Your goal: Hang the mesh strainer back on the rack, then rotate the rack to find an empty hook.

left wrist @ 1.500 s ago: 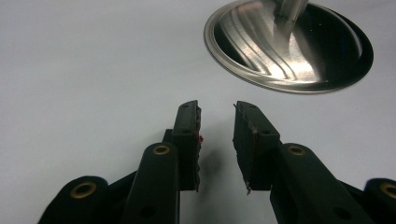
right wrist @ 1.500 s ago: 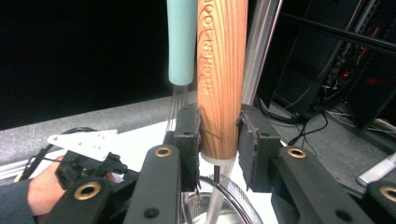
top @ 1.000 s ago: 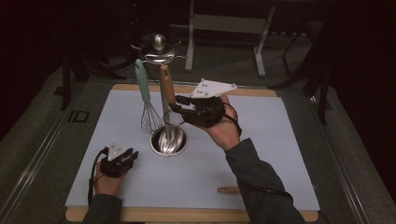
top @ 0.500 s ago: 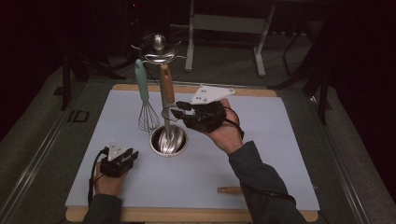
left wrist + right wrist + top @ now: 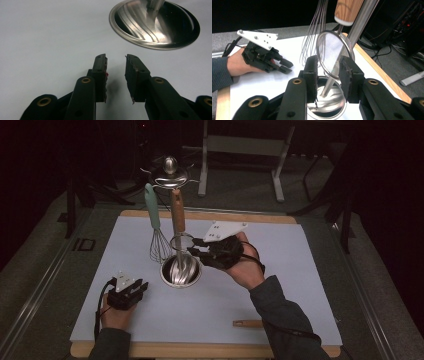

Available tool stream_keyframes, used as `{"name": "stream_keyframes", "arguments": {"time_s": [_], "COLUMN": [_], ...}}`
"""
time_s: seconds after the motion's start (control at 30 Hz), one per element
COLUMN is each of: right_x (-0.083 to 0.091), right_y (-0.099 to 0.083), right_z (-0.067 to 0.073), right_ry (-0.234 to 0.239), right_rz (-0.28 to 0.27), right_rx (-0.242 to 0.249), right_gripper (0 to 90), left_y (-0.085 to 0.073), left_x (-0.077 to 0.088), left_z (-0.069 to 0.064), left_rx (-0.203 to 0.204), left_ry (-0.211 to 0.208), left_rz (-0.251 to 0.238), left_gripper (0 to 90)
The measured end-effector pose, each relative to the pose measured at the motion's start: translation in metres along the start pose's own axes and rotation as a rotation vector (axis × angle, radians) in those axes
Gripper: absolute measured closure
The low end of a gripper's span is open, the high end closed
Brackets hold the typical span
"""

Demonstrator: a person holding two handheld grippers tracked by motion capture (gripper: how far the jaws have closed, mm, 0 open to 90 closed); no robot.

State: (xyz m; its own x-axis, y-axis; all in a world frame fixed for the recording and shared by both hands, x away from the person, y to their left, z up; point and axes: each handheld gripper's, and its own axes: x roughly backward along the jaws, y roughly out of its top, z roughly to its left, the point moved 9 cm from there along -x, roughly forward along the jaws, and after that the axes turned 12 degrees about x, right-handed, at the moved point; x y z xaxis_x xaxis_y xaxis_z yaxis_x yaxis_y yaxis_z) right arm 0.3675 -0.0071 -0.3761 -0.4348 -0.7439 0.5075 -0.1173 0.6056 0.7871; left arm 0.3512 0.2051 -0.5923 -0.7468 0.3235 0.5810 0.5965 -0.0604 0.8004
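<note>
A steel utensil stand (image 5: 170, 170) rises from a round base (image 5: 181, 275) at the mat's middle. On it hang a mint-handled whisk (image 5: 152, 212) and a wood-handled strainer (image 5: 177, 212). My right gripper (image 5: 196, 248) reaches in from the right at the strainer's ring. In the right gripper view the gripper (image 5: 328, 62) is open, with the ring (image 5: 334, 53) standing between and just above its jaws, in front of the stand's pole (image 5: 359, 22). My left gripper (image 5: 134, 289) rests open on the mat at the front left. Nothing is between the jaws of this gripper (image 5: 115, 58), which points at the base (image 5: 155, 25).
A pale mat (image 5: 280, 270) covers the wooden table. A short wooden stick (image 5: 246, 323) lies at the front right beside my right sleeve. Dark floor and furniture legs (image 5: 277, 175) lie beyond the far edge.
My right gripper has come down and closer to the stand, bringing its jaws to the strainer's ring. The left gripper has stayed where it was.
</note>
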Motion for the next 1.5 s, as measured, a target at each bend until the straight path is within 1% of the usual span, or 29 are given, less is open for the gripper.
{"name": "stream_keyframes", "arguments": {"time_s": [0.17,0.27,0.4,0.47,0.7,0.93,1.0,1.1,1.3,1.4,1.43,1.5], "right_x": [0.0,0.0,0.003,0.003,0.002,0.002,0.002,0.001,0.001,0.001,0.002,0.002], "right_y": [-0.008,-0.009,-0.02,-0.022,-0.039,-0.053,-0.055,-0.065,-0.081,-0.091,-0.094,-0.099], "right_z": [0.001,0.001,0.0,0.0,0.001,0.0,0.0,0.0,0.001,0.0,0.0,0.0], "right_ry": [0.003,0.003,0.005,0.007,0.015,0.016,0.017,0.018,0.024,0.022,0.022,0.019], "right_rz": [0.017,0.017,0.023,0.022,0.049,0.058,0.06,0.066,0.084,0.094,0.096,0.104], "right_rx": [-0.001,-0.001,-0.021,-0.025,-0.045,-0.071,-0.071,-0.093,-0.121,-0.139,-0.144,-0.155], "right_gripper": [68.6,68.6,68.5,68.5,68.3,68.1,68.2,68.1,67.6,67.5,67.4,67.2], "left_y": [0.0,0.0,0.0,0.0,0.0,0.001,0.001,0.001,0.003,0.004,0.005,0.008], "left_x": [0.0,0.0,0.0,0.0,0.0,0.0,0.0,0.001,0.003,0.004,0.005,0.007], "left_z": [0.0,0.0,0.0,0.0,0.0,0.0,0.0,0.001,0.003,0.003,0.003,0.001], "left_rx": [0.002,0.002,0.002,0.0,0.004,0.009,0.008,0.01,0.037,0.04,0.041,0.038], "left_ry": [0.0,-0.001,-0.001,0.002,0.002,0.004,0.003,0.005,-0.003,-0.002,-0.002,-0.002], "left_rz": [-0.002,-0.003,-0.001,-0.002,-0.007,-0.009,-0.009,-0.009,-0.034,-0.048,-0.054,-0.083], "left_gripper": [70.6,70.6,70.6,70.6,71.2,71.3,71.3,71.4,76.1,78.9,79.5,81.1]}}
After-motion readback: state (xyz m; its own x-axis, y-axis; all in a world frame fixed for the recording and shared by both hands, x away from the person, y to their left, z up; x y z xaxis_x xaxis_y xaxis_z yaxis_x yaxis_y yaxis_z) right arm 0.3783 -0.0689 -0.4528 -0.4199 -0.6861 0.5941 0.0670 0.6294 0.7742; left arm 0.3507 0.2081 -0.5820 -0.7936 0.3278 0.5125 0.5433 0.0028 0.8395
